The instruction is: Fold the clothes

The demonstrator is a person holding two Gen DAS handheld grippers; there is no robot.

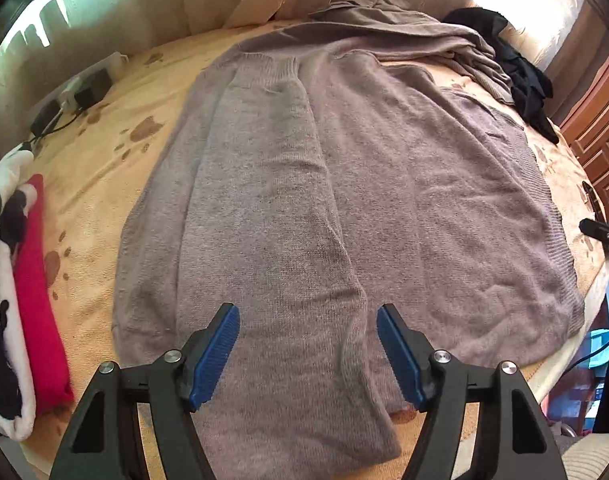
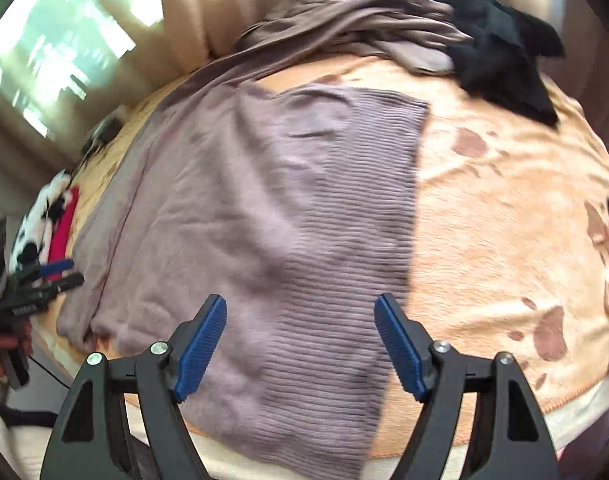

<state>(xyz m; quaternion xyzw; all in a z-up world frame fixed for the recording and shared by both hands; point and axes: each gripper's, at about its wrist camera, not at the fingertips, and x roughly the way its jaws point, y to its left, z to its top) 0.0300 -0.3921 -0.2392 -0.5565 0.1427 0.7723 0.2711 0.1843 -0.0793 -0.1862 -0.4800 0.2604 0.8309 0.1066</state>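
A bed covered by a peach blanket with brown paw prints filled both views. Spread flat across most of it lay a large mauve-grey knitted sweater, its body running from the upper centre of the left wrist frame down to the lower edge. One sleeve was folded in over the body, lying lengthwise down the middle with its ribbed cuff near the top centre. The ribbed hem band ran down the centre of the right wrist frame, which was blurred.

At the top of both frames sat a rumpled taupe garment, with a black garment heaped beside it at upper right. At the left edge of the left wrist frame lay a red folded cloth against a black-and-white one.

The left tongs hung wide apart at the bottom centre, gripping nothing, just above the folded sleeve. The right tongs were likewise spread wide and empty, over the ribbed hem.

The knit looked soft, limp and fairly light, likely to sag and stretch when lifted, and fuzzy enough not to slip. The ribbed hem corners or shoulder edges seemed the firmest places to pinch. Whether the other sleeve was folded in, I could not tell.
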